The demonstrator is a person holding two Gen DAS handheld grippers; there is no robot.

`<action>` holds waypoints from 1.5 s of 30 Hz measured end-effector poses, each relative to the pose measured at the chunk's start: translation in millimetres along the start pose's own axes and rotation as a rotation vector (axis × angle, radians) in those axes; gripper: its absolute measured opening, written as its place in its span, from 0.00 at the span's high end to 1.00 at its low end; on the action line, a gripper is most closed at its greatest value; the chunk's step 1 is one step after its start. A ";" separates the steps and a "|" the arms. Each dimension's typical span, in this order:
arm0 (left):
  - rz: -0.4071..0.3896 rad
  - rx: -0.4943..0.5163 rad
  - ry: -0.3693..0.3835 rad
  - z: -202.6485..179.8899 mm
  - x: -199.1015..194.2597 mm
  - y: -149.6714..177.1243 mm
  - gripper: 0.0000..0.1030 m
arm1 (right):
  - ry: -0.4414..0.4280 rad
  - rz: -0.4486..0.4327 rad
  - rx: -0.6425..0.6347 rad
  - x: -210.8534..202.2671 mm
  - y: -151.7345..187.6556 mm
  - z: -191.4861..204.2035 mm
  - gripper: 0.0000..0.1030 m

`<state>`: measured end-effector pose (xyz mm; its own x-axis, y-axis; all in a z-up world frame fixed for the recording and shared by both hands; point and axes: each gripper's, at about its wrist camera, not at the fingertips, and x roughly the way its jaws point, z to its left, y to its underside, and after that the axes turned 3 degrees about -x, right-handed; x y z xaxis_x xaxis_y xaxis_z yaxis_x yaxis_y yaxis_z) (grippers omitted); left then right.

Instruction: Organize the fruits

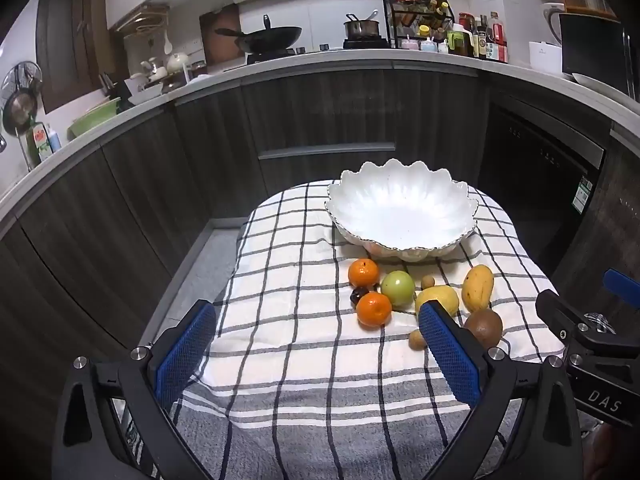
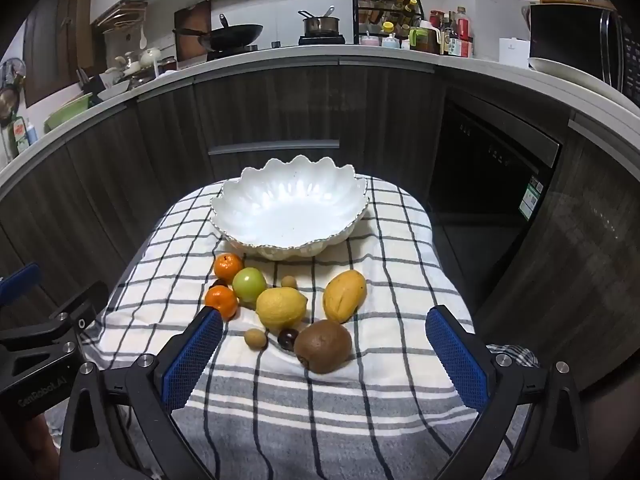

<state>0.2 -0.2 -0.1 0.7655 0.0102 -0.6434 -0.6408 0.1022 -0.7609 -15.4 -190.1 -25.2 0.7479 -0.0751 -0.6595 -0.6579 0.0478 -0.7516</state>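
Small table draped in white cloth with dark check lines point(image 2: 380, 288), grey stripes near front edge. White scalloped ceramic bowl point(image 2: 292, 216) at far end of cloth, nothing inside. Fruit clustered on cloth just in front of bowl, none in bowl. Far orange mandarin point(image 2: 228, 267) nearest bowl rim, round green apple point(image 2: 249, 284) touching beside it, second orange mandarin point(image 2: 221, 301) closer, small dark plum-like fruit point(image 1: 359, 295) wedged between both mandarins. Yellow lemon point(image 2: 281, 307) centre, small tan round fruit point(image 2: 288, 281) behind it. Yellow-orange mango point(image 2: 344, 295) upright-ish to right of lemon. Brown fuzzy kiwi point(image 2: 323, 345) closest to camera, dark round fruit point(image 2: 288, 338) touching its left, another small tan fruit point(image 2: 255, 338) further left.

Left gripper point(image 1: 320, 352) released, blue-padded fingers spread wide, hovering above cloth, nothing between them. Right gripper point(image 2: 324, 354) likewise released, wide apart, kiwi framed between finger tips but untouched. Both angled down toward fruit. Kitchen counter with wok point(image 2: 234, 36) and pot point(image 2: 320, 24) behind.
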 end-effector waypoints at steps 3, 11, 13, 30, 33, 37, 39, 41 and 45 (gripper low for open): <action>0.008 0.021 -0.005 -3.2 0.9 -0.9 0.00 | 0.002 -0.003 0.001 -0.3 0.1 -0.1 0.00; -0.012 0.002 0.015 -2.0 -3.0 -3.5 0.00 | -0.001 0.000 0.001 0.0 0.6 -0.2 0.00; -0.016 0.002 0.014 -2.0 -2.1 -0.1 0.00 | -0.002 0.001 0.003 -0.5 0.7 -0.3 0.00; 0.003 -0.012 0.033 1.9 1.2 -0.3 0.00 | -0.002 0.002 0.000 -3.1 0.7 1.0 0.00; 0.002 -0.012 0.034 2.6 0.5 -0.3 0.00 | -0.001 0.003 0.002 -3.0 -0.3 2.4 0.00; 0.003 -0.015 0.032 2.6 0.4 -0.4 0.00 | -0.002 0.003 0.000 -0.3 0.7 2.1 0.00; 0.002 -0.013 0.031 2.8 0.6 -0.8 0.00 | -0.002 0.002 0.001 -0.2 0.7 2.2 0.00; 0.003 -0.014 0.033 3.4 0.5 -0.1 0.00 | -0.002 0.002 0.001 -1.5 0.0 2.5 0.00; 0.002 -0.015 0.033 3.4 0.6 -0.1 0.00 | -0.002 0.003 0.002 -2.6 -0.7 2.3 0.00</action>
<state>0.9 3.2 -0.1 0.7621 -0.0229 -0.6470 -0.6431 0.0878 -0.7607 -16.7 -187.7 -23.0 0.7463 -0.0729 -0.6616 -0.6598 0.0496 -0.7498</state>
